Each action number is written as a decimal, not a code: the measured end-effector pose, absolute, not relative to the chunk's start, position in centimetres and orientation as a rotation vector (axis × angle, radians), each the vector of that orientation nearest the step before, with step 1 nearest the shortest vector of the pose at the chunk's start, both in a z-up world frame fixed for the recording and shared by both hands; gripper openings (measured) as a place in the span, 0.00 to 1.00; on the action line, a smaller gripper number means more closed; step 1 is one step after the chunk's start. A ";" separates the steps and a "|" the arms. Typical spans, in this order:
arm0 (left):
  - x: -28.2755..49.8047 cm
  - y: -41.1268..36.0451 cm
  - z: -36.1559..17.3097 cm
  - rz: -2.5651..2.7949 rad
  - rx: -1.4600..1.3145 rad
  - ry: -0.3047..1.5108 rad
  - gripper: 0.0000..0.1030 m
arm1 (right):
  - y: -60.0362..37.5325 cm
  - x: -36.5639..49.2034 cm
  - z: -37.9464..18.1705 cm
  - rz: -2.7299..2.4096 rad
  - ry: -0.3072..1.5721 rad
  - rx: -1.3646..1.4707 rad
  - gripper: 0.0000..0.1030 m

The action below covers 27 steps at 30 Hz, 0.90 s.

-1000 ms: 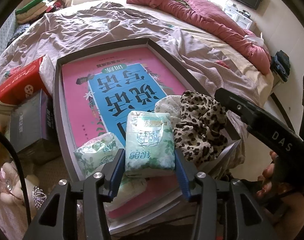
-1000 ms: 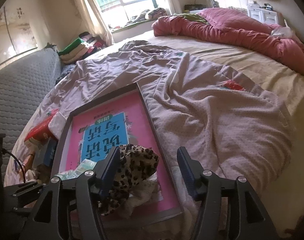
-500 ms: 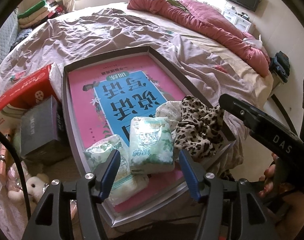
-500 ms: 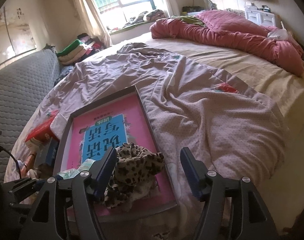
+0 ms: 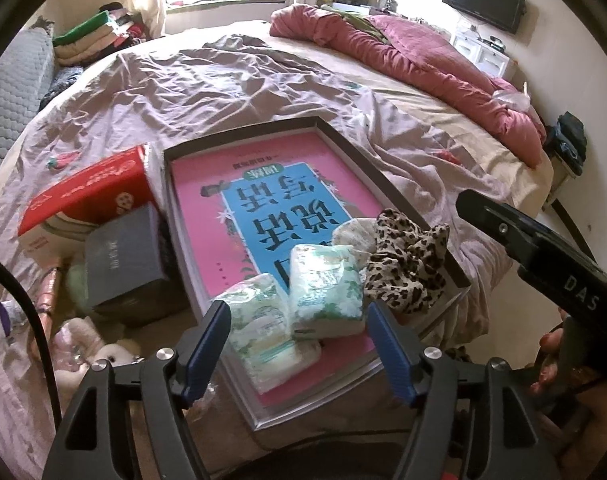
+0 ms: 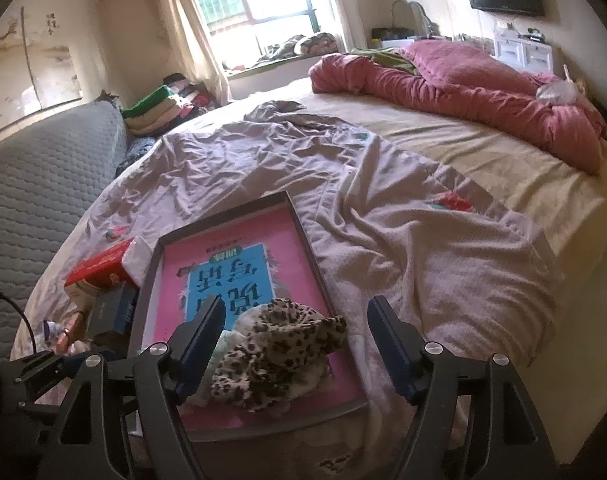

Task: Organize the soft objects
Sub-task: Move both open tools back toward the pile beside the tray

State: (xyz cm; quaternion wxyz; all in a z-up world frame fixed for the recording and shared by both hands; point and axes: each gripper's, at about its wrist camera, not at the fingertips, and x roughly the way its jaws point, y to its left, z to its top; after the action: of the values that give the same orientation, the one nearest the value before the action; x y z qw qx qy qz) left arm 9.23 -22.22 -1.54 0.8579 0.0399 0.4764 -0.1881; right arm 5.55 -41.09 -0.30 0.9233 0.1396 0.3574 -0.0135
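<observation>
My left tongs (image 5: 297, 344) and right tongs (image 6: 295, 334) are both opening, pinching nothing, above the tray (image 5: 387, 184) on the bed, where two packs (image 5: 327, 292) and the leopard cloth (image 6: 279, 344) lie.

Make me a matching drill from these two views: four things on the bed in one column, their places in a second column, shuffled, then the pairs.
Things:
1. leopard-print cloth
2. red box
3. pink quilt
4. green-and-white soft packs

Places:
A. heaped at the far end of the bed
B. outside the tray, by its left wall
C. in the tray's near right corner
D. in the tray, left of the leopard-print cloth

Pairs: 1-C, 2-B, 3-A, 4-D
</observation>
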 end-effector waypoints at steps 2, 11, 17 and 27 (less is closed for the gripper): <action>9.1 -21.8 -1.3 -0.386 0.081 0.993 0.70 | -40.7 5.4 0.1 -0.020 0.727 0.280 0.73; 8.4 -19.5 -0.2 -0.349 0.070 0.970 0.72 | -38.1 4.9 2.5 0.022 0.696 0.233 0.75; 7.9 -17.6 0.3 -0.330 0.048 0.957 0.72 | -36.5 4.7 3.2 0.062 0.699 0.213 0.75; 7.6 -12.3 1.6 -0.254 -0.015 0.939 0.72 | -34.5 4.4 4.3 0.114 0.685 0.194 0.76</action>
State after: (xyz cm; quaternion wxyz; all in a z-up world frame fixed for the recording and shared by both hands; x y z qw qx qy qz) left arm 7.65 -12.26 1.56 0.8841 -0.0074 0.4510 -0.1222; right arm 4.43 -34.49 4.28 0.9357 0.0950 0.3352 0.0557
